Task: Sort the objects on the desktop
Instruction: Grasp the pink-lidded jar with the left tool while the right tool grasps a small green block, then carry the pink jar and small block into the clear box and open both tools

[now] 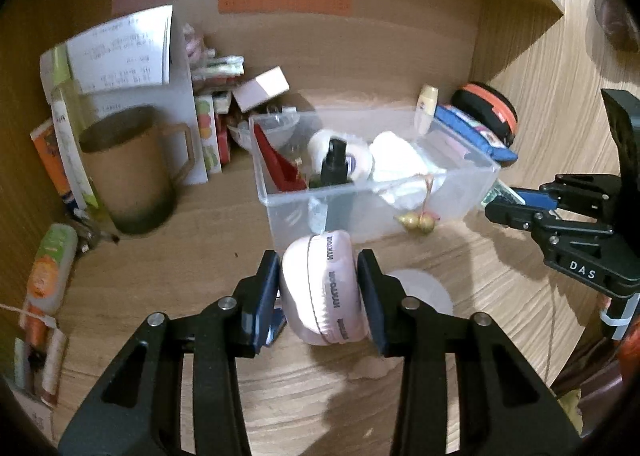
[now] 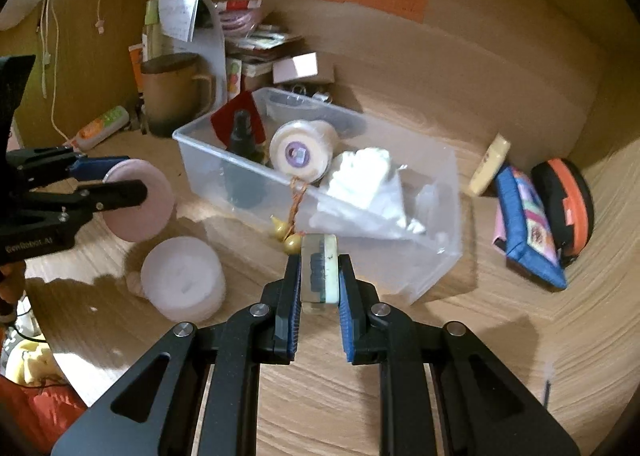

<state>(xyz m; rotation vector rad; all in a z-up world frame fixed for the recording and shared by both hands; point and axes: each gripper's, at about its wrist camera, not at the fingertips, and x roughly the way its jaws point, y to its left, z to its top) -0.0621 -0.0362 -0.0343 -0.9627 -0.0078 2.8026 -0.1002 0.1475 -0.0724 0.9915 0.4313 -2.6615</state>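
Note:
My left gripper (image 1: 319, 288) is shut on a round pink case (image 1: 322, 292), held above the desk just in front of the clear plastic bin (image 1: 280, 200). The case also shows in the right wrist view (image 2: 140, 208), with the left gripper (image 2: 120, 180) at the left. My right gripper (image 2: 319, 276) is shut on a small clear box with a dark item inside (image 2: 319, 274), close to the bin's near wall (image 2: 400, 256). In the left wrist view the right gripper (image 1: 504, 204) is at the bin's right end. The bin holds a black spray bottle (image 1: 332, 164), a tape roll (image 2: 296, 156), white tissue (image 2: 364, 180) and a red card (image 1: 276, 164).
A white round lid (image 2: 182, 276) lies on the desk left of the bin. Two small gourd charms (image 2: 286, 236) hang on a string over the bin's wall. A brown mug (image 1: 132, 172), books and boxes stand at the back left. A blue pouch (image 2: 524, 216), an orange-black case (image 2: 564, 208) and a cream tube (image 2: 488, 164) lie right.

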